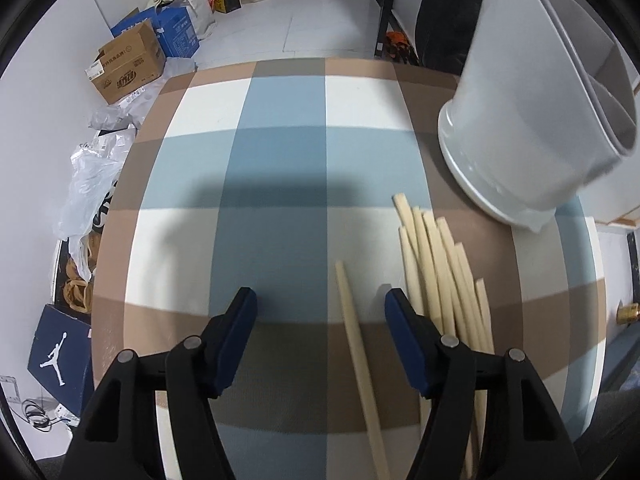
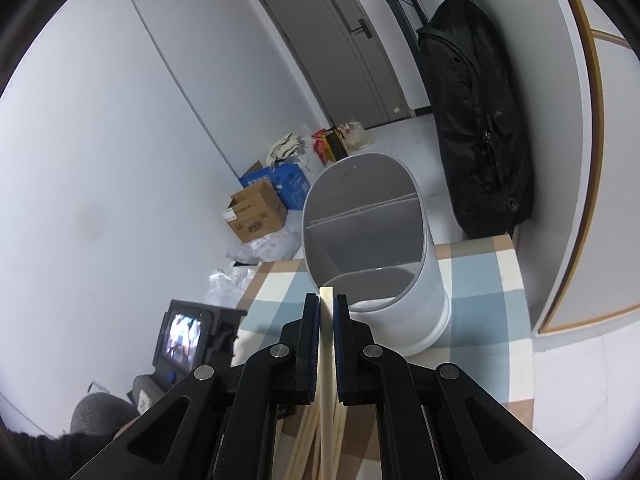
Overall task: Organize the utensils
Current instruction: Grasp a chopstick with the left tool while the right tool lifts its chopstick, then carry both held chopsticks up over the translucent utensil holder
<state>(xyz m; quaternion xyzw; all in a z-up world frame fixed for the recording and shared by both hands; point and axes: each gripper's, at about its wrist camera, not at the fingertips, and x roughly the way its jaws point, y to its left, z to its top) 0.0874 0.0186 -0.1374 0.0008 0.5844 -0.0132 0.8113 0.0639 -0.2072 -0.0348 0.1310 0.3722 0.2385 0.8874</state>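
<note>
I've got one chopstick [image 2: 326,344] clamped in my right gripper [image 2: 327,300], pads tight on both sides, its squared tip poking just past the fingertips. It points toward the white utensil holder [image 2: 404,304], which stands on the table just beyond the tip, a bit to the right. The holder's open top faces my right cam and I can see dividers splitting the inside into compartments; nothing visible in them.

Left gripper [image 1: 320,300] is released, jaws apart, aimed steeply down at the table. A single chopstick [image 1: 356,344] lies flat on the cloth between the fingers, closer to the right one; pads don't touch it. Just right of that finger [image 1: 404,328] sits the loose bundle of chopsticks [image 1: 436,264], fanned out, ends pointing away toward the holder. In the left cam the holder [image 1: 520,140] is at far right, beyond the bundle, not touching it.

Table [image 1: 280,160] wears a checked cloth, blue, white and tan blocks.

Further out: cardboard box [image 1: 128,68] and a blue box [image 1: 176,32] on the floor at far left, plastic bags [image 1: 92,184] beside the table edge, a dark shoebox [image 1: 60,352] near left. Right cam also shows a black bag [image 2: 476,120] hanging by the wall at right, a grey door [image 2: 340,40] at the far end, and the left gripper's small screen [image 2: 182,338] low on the left.
</note>
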